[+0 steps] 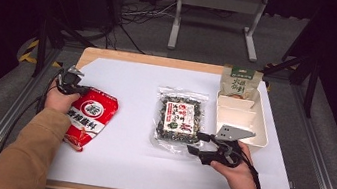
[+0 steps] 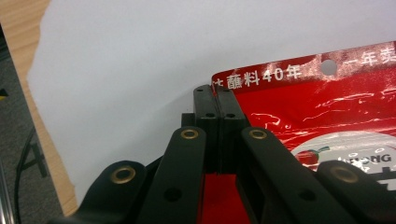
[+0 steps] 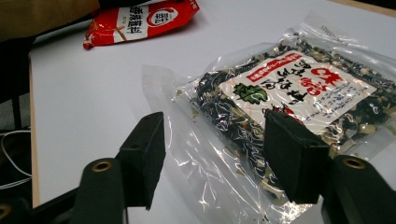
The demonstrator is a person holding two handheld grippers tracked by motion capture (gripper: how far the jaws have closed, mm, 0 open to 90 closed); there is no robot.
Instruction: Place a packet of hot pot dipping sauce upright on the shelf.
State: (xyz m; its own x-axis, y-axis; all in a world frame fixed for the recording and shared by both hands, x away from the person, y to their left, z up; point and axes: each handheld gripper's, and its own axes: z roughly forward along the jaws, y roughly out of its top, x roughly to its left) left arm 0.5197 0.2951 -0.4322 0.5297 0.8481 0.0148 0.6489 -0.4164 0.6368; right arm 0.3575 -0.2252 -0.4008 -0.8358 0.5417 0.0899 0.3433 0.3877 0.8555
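Note:
A red sauce packet lies at the left of the white sheet. My left gripper is at its top left corner, jaws pressed together on the packet's edge. A clear packet of dark seaweed mix with a white and red label lies in the middle. My right gripper sits low at that packet's near right corner, jaws open, with the clear plastic edge between the pads and untouched.
A white divided tray stands at the right, with a green pouch leaning at its far end. A white sheet covers most of the wooden table. Metal frame legs stand beyond the far edge.

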